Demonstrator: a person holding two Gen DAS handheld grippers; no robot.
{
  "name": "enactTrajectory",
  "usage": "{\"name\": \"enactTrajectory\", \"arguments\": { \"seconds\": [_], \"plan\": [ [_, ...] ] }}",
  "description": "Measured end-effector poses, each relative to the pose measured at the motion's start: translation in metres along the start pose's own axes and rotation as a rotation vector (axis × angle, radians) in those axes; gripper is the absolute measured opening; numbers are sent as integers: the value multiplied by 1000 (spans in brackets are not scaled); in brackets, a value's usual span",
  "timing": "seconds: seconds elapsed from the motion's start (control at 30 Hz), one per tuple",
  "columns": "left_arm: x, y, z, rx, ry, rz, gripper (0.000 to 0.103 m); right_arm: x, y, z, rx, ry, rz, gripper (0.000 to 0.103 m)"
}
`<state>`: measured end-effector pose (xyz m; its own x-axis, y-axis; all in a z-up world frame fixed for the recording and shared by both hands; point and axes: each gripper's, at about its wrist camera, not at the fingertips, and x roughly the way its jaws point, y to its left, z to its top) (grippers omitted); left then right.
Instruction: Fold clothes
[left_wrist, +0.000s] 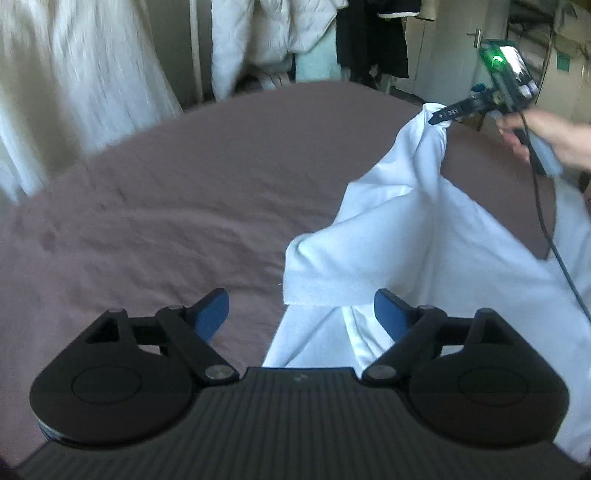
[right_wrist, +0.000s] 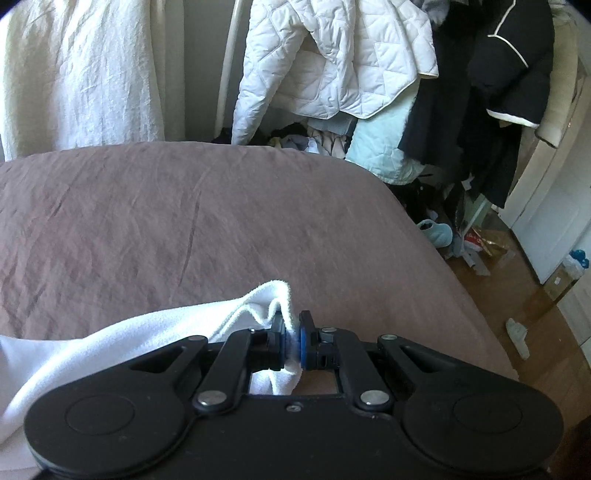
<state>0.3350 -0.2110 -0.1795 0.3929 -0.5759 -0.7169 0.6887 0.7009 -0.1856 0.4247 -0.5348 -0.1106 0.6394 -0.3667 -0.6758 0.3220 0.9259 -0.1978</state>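
Left gripper spread wide, holding nothing; hemmed fold of white garment just ahead, nearer the right finger. Beyond, cloth rising up and rightward to right gripper, clamped on a bunched edge, lifted above the mauve bedsheet. Nearest free edge likely the left gripper's to take.

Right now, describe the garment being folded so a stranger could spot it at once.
On the wide mauve bedsheet, look toward its right side. The plain white soft cotton garment rises from the bed, one corner pinched in the right gripper; it's the only clothing on the bed.
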Motion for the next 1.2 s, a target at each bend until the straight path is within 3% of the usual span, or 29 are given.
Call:
{"name": "enactTrajectory", "arguments": {
  "seconds": [0.1,0.13,0.17,0.2,0.3,0.43,0.53,0.67,0.73,0.8,0.83,0.87,0.9,0.93,0.97,1.03,1.2],
  "plan": [
    [22,20,12,-225,40,-152,85,0,0,-4,-3,-9,15,7],
    [28,22,14,-259,49,-162,56,0,-1,-4,-1,-12,23,7],
    [33,22,16,-270,63,-155,11,0,-3,-4,5,-13,31,7],
    [37,22,18,-281,77,-147,12,0,-5,-5,13,-14,41,7],
    [32,17,33,-255,58,7,11,-1,-8,-4,21,-20,66,7],
    [-2,23,73,-115,-75,276,11,-8,2,7,-76,-38,38,7],
    [-21,41,102,-73,-98,334,11,-18,20,23,-193,-83,6,7],
    [-15,59,120,-47,-89,497,11,-30,44,43,-220,-161,21,7],
    [-11,75,122,-83,-101,605,11,-32,54,51,-202,-204,28,7],
    [-9,97,118,-157,-117,707,13,-31,61,59,-152,-235,20,17],
    [-8,111,113,-210,-122,735,22,-31,63,63,-119,-238,14,34],
    [-7,123,109,-246,-124,746,26,-31,62,65,-80,-230,16,52],
    [-6,132,105,-272,-124,747,25,-30,61,66,-42,-220,22,59],
    [-8,140,101,-291,-126,748,34,-30,57,64,-1,-210,43,64],
    [-12,145,96,-305,-131,748,47,-28,51,60,25,-193,71,64],
    [-19,155,86,-313,-162,673,58,-20,41,49,53,-139,129,64],
    [-36,173,50,-300,-183,358,63,13,4,14,136,30,298,64]
  ]
}}
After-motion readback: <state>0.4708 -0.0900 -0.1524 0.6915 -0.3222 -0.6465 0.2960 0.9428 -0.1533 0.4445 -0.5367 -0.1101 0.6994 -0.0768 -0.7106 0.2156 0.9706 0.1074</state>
